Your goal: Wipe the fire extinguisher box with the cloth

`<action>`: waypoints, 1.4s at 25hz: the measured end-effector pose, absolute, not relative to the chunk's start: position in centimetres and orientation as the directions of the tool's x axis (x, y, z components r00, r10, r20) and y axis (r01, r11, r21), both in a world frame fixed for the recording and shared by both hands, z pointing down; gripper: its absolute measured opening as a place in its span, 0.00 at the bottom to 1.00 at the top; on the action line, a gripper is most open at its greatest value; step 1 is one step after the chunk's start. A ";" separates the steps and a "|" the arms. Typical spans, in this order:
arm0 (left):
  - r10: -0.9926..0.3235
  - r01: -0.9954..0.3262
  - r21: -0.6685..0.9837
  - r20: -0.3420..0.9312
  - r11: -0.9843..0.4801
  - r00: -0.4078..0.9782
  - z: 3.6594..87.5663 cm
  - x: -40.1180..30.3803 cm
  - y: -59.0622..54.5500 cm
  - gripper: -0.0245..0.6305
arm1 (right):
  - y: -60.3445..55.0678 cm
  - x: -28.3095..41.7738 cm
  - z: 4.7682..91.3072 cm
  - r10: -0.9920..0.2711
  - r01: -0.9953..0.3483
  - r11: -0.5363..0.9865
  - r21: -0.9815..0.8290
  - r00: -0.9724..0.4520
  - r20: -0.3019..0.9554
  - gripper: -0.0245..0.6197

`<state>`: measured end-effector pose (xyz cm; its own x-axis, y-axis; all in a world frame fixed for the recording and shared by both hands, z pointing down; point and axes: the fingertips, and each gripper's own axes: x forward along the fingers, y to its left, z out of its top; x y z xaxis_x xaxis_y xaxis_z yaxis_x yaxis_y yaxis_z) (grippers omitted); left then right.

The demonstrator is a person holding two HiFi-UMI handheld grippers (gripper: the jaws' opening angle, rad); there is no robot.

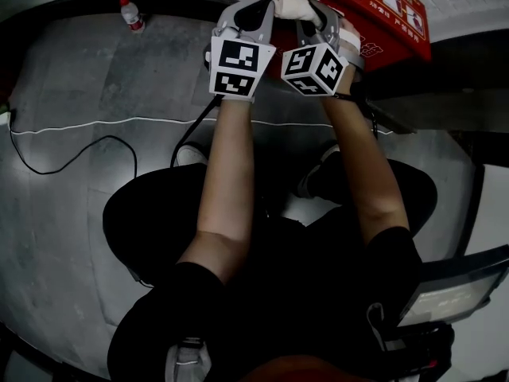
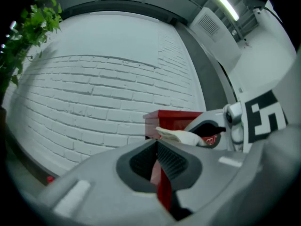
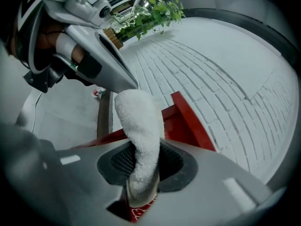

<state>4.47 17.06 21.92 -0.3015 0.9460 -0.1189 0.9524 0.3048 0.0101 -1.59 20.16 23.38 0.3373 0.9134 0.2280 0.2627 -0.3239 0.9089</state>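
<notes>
The red fire extinguisher box (image 1: 386, 10) stands against the white brick wall at the top right of the head view. My right gripper (image 1: 316, 12) is shut on a white cloth (image 1: 293, 1), whose free end lies at the box's left end. In the right gripper view the cloth (image 3: 138, 131) rises from between the pads over the box (image 3: 188, 126). My left gripper (image 1: 256, 12) is just left of the cloth, its pads closed together with nothing between them. The left gripper view shows the box (image 2: 171, 119), the cloth (image 2: 181, 135) and the right gripper (image 2: 211, 126) to its right.
A water bottle (image 1: 131, 13) stands on the grey floor to the far left. A white cable (image 1: 79, 123) runs across the floor. A potted plant (image 3: 150, 13) is further along the wall (image 2: 103, 88). The person crouches, knees below the arms.
</notes>
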 end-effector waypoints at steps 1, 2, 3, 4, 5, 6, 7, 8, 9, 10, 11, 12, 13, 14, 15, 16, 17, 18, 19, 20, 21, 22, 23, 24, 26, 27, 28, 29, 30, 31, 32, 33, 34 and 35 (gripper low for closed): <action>0.946 0.952 0.014 -0.113 0.306 -0.302 22.3 4.6 17.0 0.04 | 20.0 -1.4 24.3 0.910 0.253 -0.336 0.907 0.335 0.244 0.20; 0.947 0.952 0.019 -0.107 0.306 -0.303 22.8 4.7 17.1 0.04 | 20.0 -1.3 25.1 0.907 0.246 -0.347 0.905 0.333 0.257 0.20; 0.948 0.951 0.023 -0.099 0.307 -0.303 23.2 4.7 17.2 0.04 | 20.0 -1.3 25.9 0.905 0.242 -0.356 0.903 0.331 0.268 0.20; 0.948 0.951 0.026 -0.092 0.307 -0.304 23.7 4.7 17.2 0.04 | 20.0 -1.3 26.6 0.903 0.237 -0.362 0.902 0.329 0.276 0.20; 0.949 0.951 0.029 -0.084 0.307 -0.303 24.1 4.7 17.3 0.04 | 20.0 -1.3 27.3 0.901 0.231 -0.367 0.901 0.328 0.283 0.20; 0.950 0.952 0.031 -0.077 0.305 -0.302 24.6 4.8 17.4 0.04 | 20.0 -1.3 28.0 0.900 0.226 -0.371 0.901 0.327 0.289 0.20; 0.951 0.952 0.033 -0.068 0.303 -0.301 25.0 4.9 17.4 0.04 | 20.0 -1.2 28.6 0.898 0.223 -0.377 0.899 0.326 0.296 0.20; 0.952 0.953 0.035 -0.060 0.301 -0.299 25.6 5.0 17.5 0.04 | 20.0 -1.2 29.2 0.896 0.221 -0.384 0.897 0.324 0.304 0.20; 0.953 0.953 0.039 -0.051 0.300 -0.298 26.1 5.1 17.5 0.04 | 19.9 -1.1 29.9 0.894 0.219 -0.391 0.894 0.322 0.312 0.20; 0.954 0.953 0.045 -0.043 0.300 -0.298 26.6 5.1 17.6 0.04 | 19.9 -1.1 30.6 0.892 0.216 -0.397 0.892 0.320 0.319 0.20; 0.954 0.952 0.050 -0.036 0.300 -0.299 27.0 5.0 17.7 0.04 | 19.9 -1.1 31.2 0.891 0.212 -0.401 0.891 0.317 0.325 0.20; 0.953 0.952 0.055 -0.030 0.302 -0.301 27.5 5.0 17.8 0.04 | 19.9 -1.1 31.9 0.889 0.207 -0.405 0.891 0.315 0.332 0.20; 0.953 0.951 0.058 -0.024 0.304 -0.303 27.8 4.9 17.9 0.04 | 19.8 -1.1 32.5 0.887 0.203 -0.410 0.889 0.313 0.338 0.20; 0.952 0.950 0.059 -0.018 0.305 -0.305 28.1 4.8 18.0 0.04 | 19.8 -1.1 33.1 0.885 0.201 -0.417 0.886 0.312 0.346 0.20; 0.952 0.950 0.060 -0.014 0.306 -0.306 28.3 4.7 18.1 0.04 | 19.9 -1.0 33.7 0.882 0.202 -0.425 0.882 0.312 0.353 0.20; 0.952 0.950 0.061 -0.011 0.307 -0.307 28.6 4.7 18.3 0.04 | 19.9 -1.0 34.2 0.879 0.203 -0.432 0.879 0.313 0.360 0.20; 0.952 0.950 0.063 -0.008 0.307 -0.307 28.8 4.7 18.4 0.04 | 19.9 -1.0 34.8 0.876 0.204 -0.439 0.875 0.313 0.366 0.20; 0.952 0.950 0.066 -0.004 0.307 -0.307 29.1 4.6 18.6 0.04 | 19.9 -1.0 35.3 0.873 0.202 -0.445 0.872 0.313 0.373 0.20; 0.951 0.949 0.070 0.002 0.307 -0.308 29.5 4.6 18.7 0.04 | 20.0 -1.0 35.9 0.870 0.200 -0.453 0.869 0.313 0.382 0.20; 0.951 0.948 0.077 0.009 0.308 -0.309 29.9 4.5 18.8 0.04 | 20.0 -1.1 36.5 0.866 0.199 -0.462 0.864 0.311 0.391 0.20; 0.950 0.947 0.085 0.017 0.309 -0.312 30.4 4.4 18.9 0.04 | 20.0 -1.2 37.1 0.862 0.198 -0.472 0.859 0.307 0.403 0.19; 0.949 0.946 0.093 0.026 0.311 -0.314 31.0 4.3 19.0 0.04 | 20.1 -1.3 37.8 0.858 0.199 -0.484 0.852 0.302 0.416 0.19; 0.948 0.945 0.100 0.036 0.312 -0.317 31.6 4.3 19.0 0.04 | 20.1 -1.5 38.6 0.853 0.201 -0.495 0.845 0.296 0.430 0.19; 0.947 0.944 0.106 0.047 0.312 -0.318 32.1 4.3 19.0 0.04 | 20.1 -1.7 39.4 0.850 0.206 -0.506 0.838 0.288 0.442 0.19; 0.946 0.945 0.112 0.066 0.308 -0.316 33.1 4.4 19.0 0.04 | 20.5 -2.2 40.9 0.842 0.227 -0.527 0.819 0.270 0.467 0.19; 0.947 0.946 0.113 0.072 0.305 -0.313 33.4 4.5 19.0 0.04 | 20.7 -2.5 41.4 0.839 0.240 -0.535 0.810 0.266 0.475 0.19; 0.948 0.947 0.114 0.077 0.301 -0.310 33.7 4.7 19.1 0.04 | 20.8 -2.7 41.7 0.839 0.244 -0.536 0.809 0.267 0.475 0.19; 0.948 0.948 0.115 0.080 0.297 -0.307 34.0 4.8 19.1 0.04 | 20.9 -2.7 41.9 0.841 0.236 -0.531 0.814 0.267 0.471 0.19; 0.949 0.949 0.117 0.083 0.293 -0.303 34.3 4.9 19.2 0.04 | 20.9 -2.8 42.3 0.841 0.225 -0.529 0.818 0.268 0.470 0.19; 0.950 0.949 0.121 0.086 0.290 -0.301 34.6 4.9 19.2 0.04 | 20.9 -2.8 42.8 0.837 0.220 -0.534 0.816 0.268 0.476 0.19; 0.950 0.950 0.126 0.090 0.287 -0.299 35.0 4.9 19.3 0.04 | 20.9 -2.8 43.3 0.832 0.221 -0.544 0.810 0.268 0.486 0.19; 0.950 0.950 0.132 0.096 0.284 -0.298 35.4 4.9 19.4 0.04 | 20.9 -2.8 43.9 0.826 0.224 -0.553 0.802 0.267 0.495 0.19; 0.949 0.949 0.137 0.104 0.283 -0.298 35.9 4.8 19.4 0.04 | 20.9 -2.9 44.5 0.821 0.227 -0.563 0.795 0.266 0.505 0.19; 0.948 0.949 0.139 0.113 0.282 -0.298 36.5 4.6 19.5 0.04 | 21.0 -2.9 45.2 0.815 0.230 -0.572 0.787 0.264 0.516 0.19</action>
